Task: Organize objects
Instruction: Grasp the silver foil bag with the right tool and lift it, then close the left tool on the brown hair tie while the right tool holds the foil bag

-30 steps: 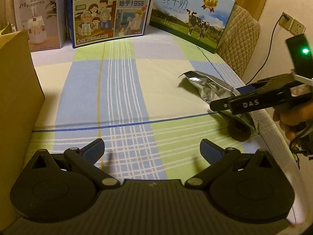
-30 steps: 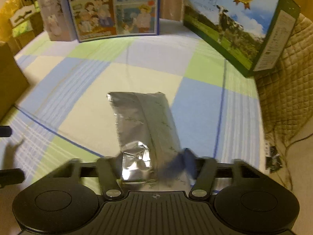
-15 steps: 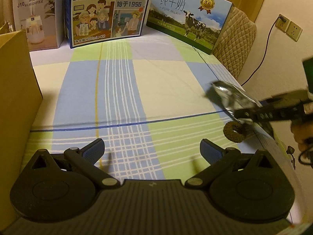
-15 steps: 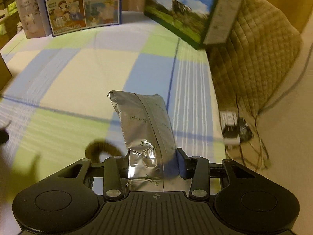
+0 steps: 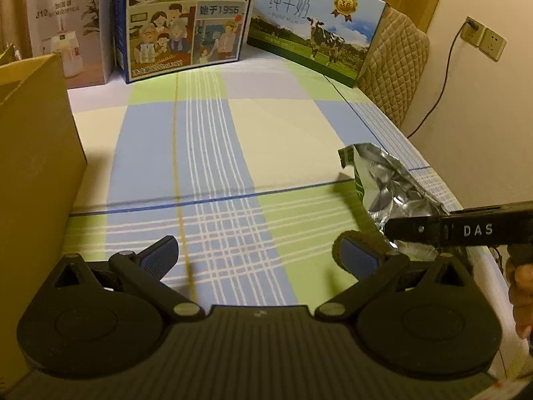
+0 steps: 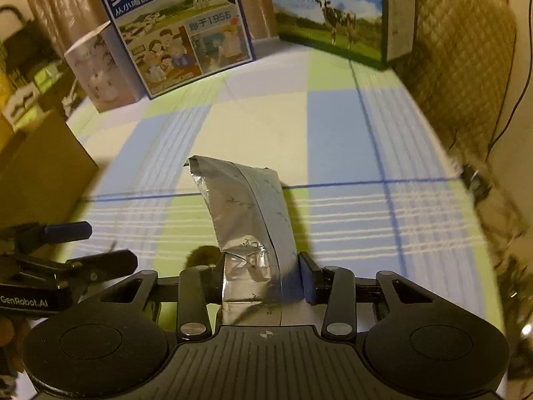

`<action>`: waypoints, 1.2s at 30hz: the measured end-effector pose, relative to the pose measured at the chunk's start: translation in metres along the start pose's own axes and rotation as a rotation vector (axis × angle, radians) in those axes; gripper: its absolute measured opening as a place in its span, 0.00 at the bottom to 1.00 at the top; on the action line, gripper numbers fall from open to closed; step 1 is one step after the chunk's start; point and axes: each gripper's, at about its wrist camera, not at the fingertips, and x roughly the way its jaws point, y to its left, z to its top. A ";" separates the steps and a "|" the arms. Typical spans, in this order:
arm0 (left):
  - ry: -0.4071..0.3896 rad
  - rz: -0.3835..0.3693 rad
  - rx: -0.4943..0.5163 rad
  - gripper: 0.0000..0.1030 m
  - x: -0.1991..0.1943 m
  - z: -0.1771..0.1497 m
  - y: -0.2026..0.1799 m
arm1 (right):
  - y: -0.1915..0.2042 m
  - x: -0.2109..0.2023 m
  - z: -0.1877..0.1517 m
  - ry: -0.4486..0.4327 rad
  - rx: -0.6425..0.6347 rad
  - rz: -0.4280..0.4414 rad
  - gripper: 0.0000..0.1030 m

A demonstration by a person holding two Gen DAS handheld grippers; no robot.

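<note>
My right gripper [image 6: 263, 280] is shut on a crumpled silver foil bag [image 6: 248, 210] and holds it above the checked cloth. The bag [image 5: 389, 183] and the right gripper [image 5: 393, 230] also show at the right of the left wrist view. My left gripper [image 5: 258, 255] is open and empty, low over the cloth; it shows at the left edge of the right wrist view [image 6: 83, 243]. A small dark ring-shaped object [image 6: 203, 255] lies just behind the bag, partly hidden; in the left wrist view it sits around my right finger [image 5: 358, 251].
A brown cardboard box [image 5: 33, 166] stands at the left. A humidifier box [image 5: 70, 33] and two milk cartons [image 5: 186, 20] [image 5: 316, 30] stand at the back. A quilted chair back [image 5: 396, 56] and wall sockets [image 5: 483, 38] are at the right.
My right gripper has swung back to the left over the cloth with the foil bag, nearer my left gripper. The left gripper has stayed open and almost still.
</note>
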 end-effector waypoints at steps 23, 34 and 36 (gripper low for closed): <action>0.000 -0.117 0.331 0.45 0.052 -0.025 -0.079 | -0.024 0.010 -0.004 0.000 -0.080 -0.084 0.51; 0.008 -0.032 0.176 0.20 0.037 -0.010 -0.043 | -0.020 0.013 -0.005 0.044 -0.091 -0.041 0.56; 0.012 -0.029 0.174 0.20 0.037 -0.009 -0.042 | -0.019 0.016 -0.006 0.057 -0.096 -0.041 0.56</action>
